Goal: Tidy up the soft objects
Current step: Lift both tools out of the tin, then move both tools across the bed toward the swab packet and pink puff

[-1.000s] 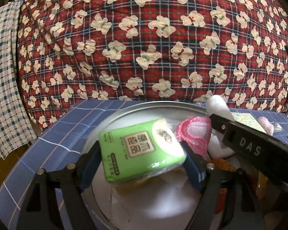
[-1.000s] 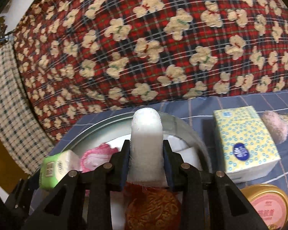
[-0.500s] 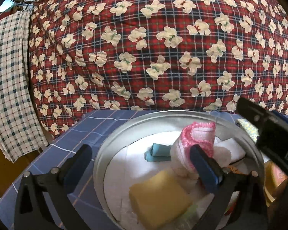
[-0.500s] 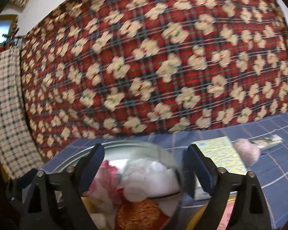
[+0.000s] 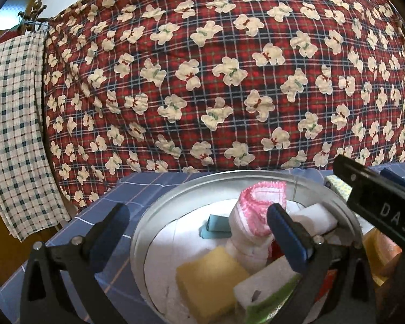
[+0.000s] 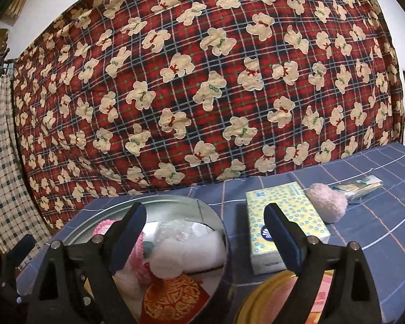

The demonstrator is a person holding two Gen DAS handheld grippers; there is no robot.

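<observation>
Blue-padded jaws of the left gripper stand wide and empty; its green tissue pack now lies dropped in the metal basin; the right gripper has likewise released its white roll there; yellow tissue box and pink puff remain outside.

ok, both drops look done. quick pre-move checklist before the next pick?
1. left gripper open, nothing between the pads: ok.
2. right gripper open, nothing held: ok.
3. Green tissue pack inside the metal basin: ok.
4. White roll lying in the basin: ok.
5. Yellow tissue box and pink puff outside the basin, on the blue cloth: not ok.
6. Room left in the basin for the box: cannot tell.
</observation>
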